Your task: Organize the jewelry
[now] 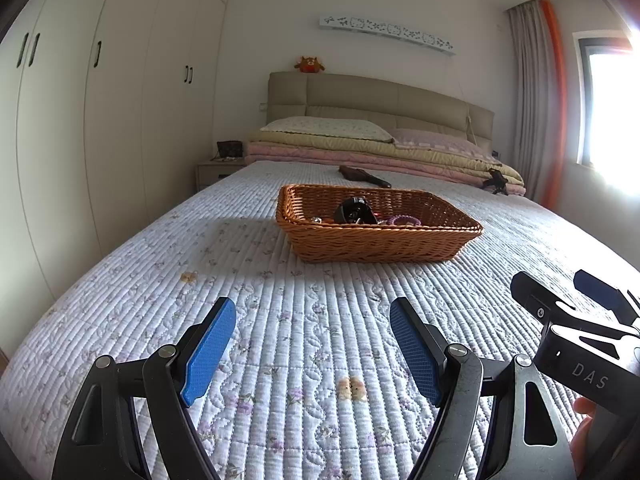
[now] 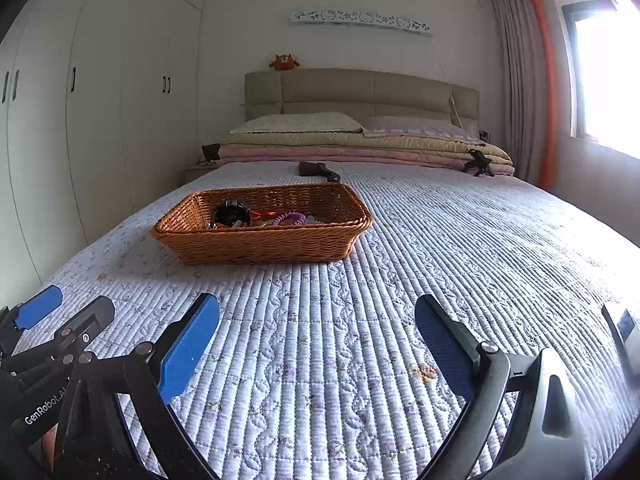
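Observation:
A brown wicker basket [image 1: 376, 240] stands on the quilted bed [image 1: 248, 280], ahead of both grippers; it also shows in the right wrist view [image 2: 260, 244]. Inside lie a black watch [image 1: 354, 211] [image 2: 232, 213], a purple coiled band [image 1: 406, 221] [image 2: 290, 218] and other small pieces, partly hidden by the rim. My left gripper [image 1: 312, 312] is open and empty, low over the quilt. My right gripper [image 2: 316, 312] is open and empty beside it, and shows at the right edge of the left wrist view [image 1: 560, 292].
A dark brown pouch [image 1: 362, 176] lies on the bed behind the basket. Folded blankets and pillows [image 1: 360, 148] are stacked at the headboard, with a small black tripod [image 1: 496, 182] by them. Wardrobes [image 1: 100, 120] line the left wall; a window [image 1: 612, 108] is right.

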Demonstrator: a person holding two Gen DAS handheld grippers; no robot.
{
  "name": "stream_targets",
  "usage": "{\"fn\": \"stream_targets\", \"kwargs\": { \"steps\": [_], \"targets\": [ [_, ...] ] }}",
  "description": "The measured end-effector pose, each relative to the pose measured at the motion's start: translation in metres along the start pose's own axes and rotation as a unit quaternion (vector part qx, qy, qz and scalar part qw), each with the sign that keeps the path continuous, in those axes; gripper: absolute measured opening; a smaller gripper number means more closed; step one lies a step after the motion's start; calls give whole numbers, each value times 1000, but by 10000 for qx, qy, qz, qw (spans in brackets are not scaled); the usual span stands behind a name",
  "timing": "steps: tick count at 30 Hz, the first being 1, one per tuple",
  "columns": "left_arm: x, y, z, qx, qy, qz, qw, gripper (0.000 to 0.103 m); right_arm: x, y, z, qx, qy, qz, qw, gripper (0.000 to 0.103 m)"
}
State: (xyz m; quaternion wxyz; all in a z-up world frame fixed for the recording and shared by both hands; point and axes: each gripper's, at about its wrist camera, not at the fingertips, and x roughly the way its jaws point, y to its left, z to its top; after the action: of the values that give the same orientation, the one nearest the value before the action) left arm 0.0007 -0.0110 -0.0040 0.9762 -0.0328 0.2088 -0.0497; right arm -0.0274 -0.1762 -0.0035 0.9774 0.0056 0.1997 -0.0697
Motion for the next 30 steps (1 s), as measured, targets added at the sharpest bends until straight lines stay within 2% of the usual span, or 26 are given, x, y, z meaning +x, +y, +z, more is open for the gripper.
{"fn": "stream_targets", "kwargs": {
  "steps": [30],
  "targets": [
    [-4, -3, -1, 81, -45, 237, 9997, 80, 0, 3, 1, 9, -25, -35, 10000, 99]
  ]
}}
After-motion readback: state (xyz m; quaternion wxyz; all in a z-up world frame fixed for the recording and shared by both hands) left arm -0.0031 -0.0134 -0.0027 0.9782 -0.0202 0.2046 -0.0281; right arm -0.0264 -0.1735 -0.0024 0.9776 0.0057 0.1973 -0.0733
